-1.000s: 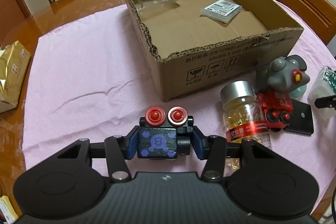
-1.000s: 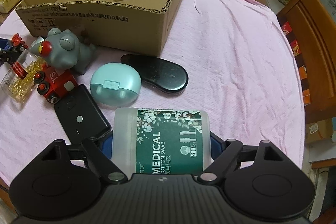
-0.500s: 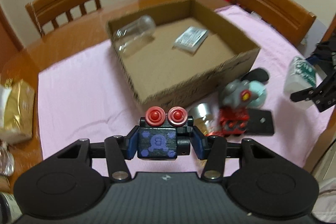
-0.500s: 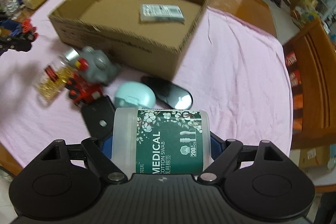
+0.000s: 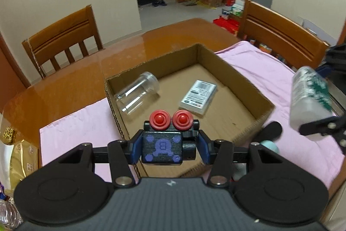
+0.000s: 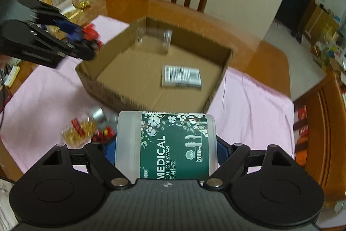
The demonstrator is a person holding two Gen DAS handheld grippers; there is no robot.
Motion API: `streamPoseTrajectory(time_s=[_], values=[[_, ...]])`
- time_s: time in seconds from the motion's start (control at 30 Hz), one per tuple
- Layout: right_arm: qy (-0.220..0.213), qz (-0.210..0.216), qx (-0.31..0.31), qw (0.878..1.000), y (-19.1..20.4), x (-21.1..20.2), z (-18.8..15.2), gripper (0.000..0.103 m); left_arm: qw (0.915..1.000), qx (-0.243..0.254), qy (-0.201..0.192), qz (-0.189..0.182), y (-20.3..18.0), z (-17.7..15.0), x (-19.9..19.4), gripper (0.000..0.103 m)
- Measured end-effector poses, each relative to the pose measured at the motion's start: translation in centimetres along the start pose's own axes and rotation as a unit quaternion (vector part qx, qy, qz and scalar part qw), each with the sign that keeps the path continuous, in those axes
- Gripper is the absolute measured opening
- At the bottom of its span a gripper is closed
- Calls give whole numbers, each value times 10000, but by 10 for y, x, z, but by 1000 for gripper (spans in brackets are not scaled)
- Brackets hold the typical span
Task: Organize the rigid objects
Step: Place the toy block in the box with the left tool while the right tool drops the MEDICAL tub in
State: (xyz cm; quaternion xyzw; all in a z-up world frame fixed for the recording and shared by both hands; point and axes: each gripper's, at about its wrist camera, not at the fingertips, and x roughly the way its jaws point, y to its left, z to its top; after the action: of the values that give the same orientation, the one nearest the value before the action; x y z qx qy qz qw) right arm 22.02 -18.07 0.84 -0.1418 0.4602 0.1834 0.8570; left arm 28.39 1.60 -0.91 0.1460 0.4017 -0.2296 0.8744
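Observation:
My left gripper [image 5: 168, 145] is shut on a black toy train car [image 5: 164, 147] with red wheels, held above the near wall of the open cardboard box [image 5: 244, 79]. My right gripper [image 6: 165, 144] is shut on a cotton swab container [image 6: 166, 144] with a green label, held above the pink cloth [image 6: 255, 105] in front of the box [image 6: 222, 77]. In the box lie a clear plastic jar [image 5: 136, 95] and a flat white packet [image 5: 199, 97]. The right gripper's container also shows in the left wrist view [image 5: 309, 99].
On the cloth before the box lie a bottle of yellow capsules [image 6: 80, 130], a red toy [image 6: 103, 133], a mint case [image 5: 270, 145] and a black oval case [image 5: 269, 130]. Wooden chairs [image 5: 62, 42] stand around the table. A gold bag [image 5: 17, 155] lies at left.
Both grippers have risen high above the table with their objects and moved over or toward the box. The items left on the cloth now look smaller and lower.

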Motion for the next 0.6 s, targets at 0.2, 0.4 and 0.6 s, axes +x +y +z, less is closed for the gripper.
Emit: streamPoseTrajectory(time_s=[0.2, 0.4, 0.6], values=[[-209, -54, -85, 9997, -5, 8, 24, 86, 9972, -334, -326, 579, 5, 3, 25, 90], [-239, 5, -86, 9997, -10, 21, 41, 86, 9952, -720, -302, 594, 11, -8, 14, 96], [-226, 63, -48, 9997, -19, 40, 62, 86, 9912, -1023, -243, 808, 11, -30, -7, 101]])
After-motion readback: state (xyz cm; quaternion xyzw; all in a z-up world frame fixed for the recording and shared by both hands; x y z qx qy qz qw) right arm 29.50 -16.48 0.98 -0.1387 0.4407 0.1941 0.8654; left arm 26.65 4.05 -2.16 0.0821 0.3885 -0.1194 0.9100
